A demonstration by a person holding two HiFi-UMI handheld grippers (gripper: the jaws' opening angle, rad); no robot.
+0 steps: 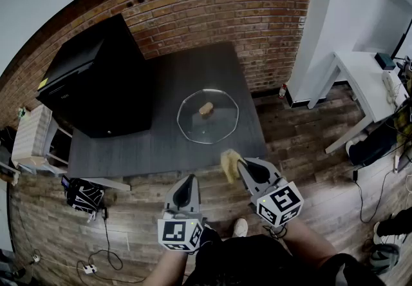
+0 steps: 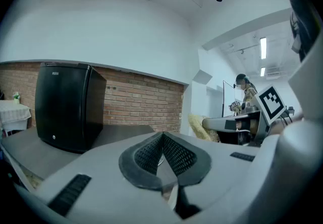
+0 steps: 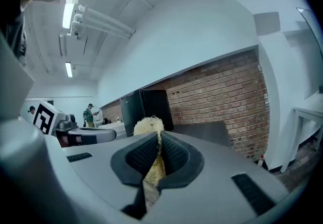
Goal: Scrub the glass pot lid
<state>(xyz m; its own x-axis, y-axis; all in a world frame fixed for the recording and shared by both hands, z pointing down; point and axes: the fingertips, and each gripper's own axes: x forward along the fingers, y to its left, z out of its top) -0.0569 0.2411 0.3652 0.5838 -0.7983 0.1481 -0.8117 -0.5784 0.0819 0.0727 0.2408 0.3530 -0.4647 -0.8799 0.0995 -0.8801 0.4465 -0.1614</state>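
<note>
While both tools hang short of dark grey bench (image 1: 161, 143), round clear glass pot lid (image 1: 219, 122) lies flat mid-bench, tan knob (image 1: 206, 109) up, untouched. Clamped in right tool (image 1: 239, 163): pale yellow fibrous scrub pad (image 1: 229, 165), tuft poking beyond tips, likely so only pad meets glass. Beside it, left tool (image 1: 187, 181) has jaws pressed together, nothing between; judged free to steady lid. Black box-shaped cabinet (image 1: 96, 78) stands on bench left, apart from lid. Scrubbing not yet begun.

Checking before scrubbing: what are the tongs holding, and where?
Right tongs pinch the scrubber by its lower part, top sticking out. Left tongs shut, empty.
</note>
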